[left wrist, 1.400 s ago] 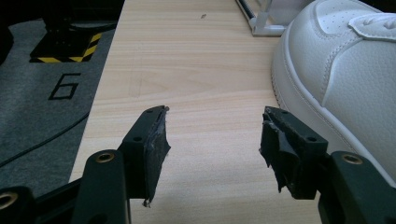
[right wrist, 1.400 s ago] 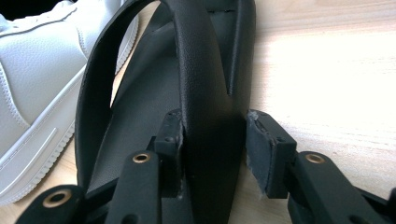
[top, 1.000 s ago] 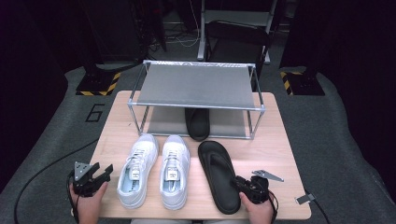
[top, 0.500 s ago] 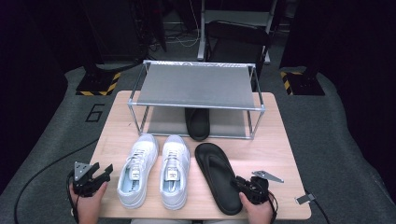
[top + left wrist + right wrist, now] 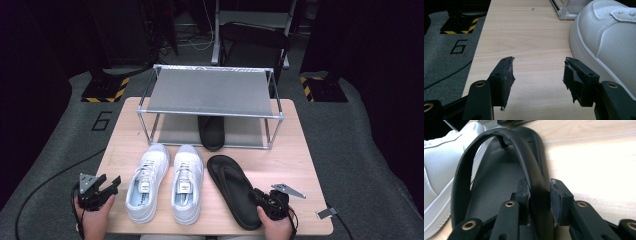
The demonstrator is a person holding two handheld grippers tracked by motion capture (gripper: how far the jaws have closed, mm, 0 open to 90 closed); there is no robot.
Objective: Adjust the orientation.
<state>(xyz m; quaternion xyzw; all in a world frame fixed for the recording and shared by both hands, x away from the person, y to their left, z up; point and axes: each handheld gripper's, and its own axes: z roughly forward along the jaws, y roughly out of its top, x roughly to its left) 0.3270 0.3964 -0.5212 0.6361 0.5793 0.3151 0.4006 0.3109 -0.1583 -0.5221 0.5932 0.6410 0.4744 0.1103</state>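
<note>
Grasp step in hand: right gripper (image 5: 539, 202) jaws, just closing, now clamp heel-side rim and strap of black flip-flop (image 5: 234, 190); lies on table (image 5: 300, 150), just right of white sneakers (image 5: 167, 182); long axis runs near-to-far, toe toward shoe rack (image 5: 210, 92), tilted slightly left; next: lift clear, keeping grip firm; left gripper (image 5: 537, 75) open, empty.

Table (image 5: 300, 150), wood: a metal shoe rack (image 5: 212, 92) at its far side, one black sandal (image 5: 211, 132) under it. In front, my pair of white sneakers (image 5: 165, 182) side by side; just right of them a second black flip-flop (image 5: 232, 190). My right gripper (image 5: 267, 204) sits at that flip-flop's heel edge. My left gripper (image 5: 102, 189) rests left of the sneakers, apart from them.
</note>
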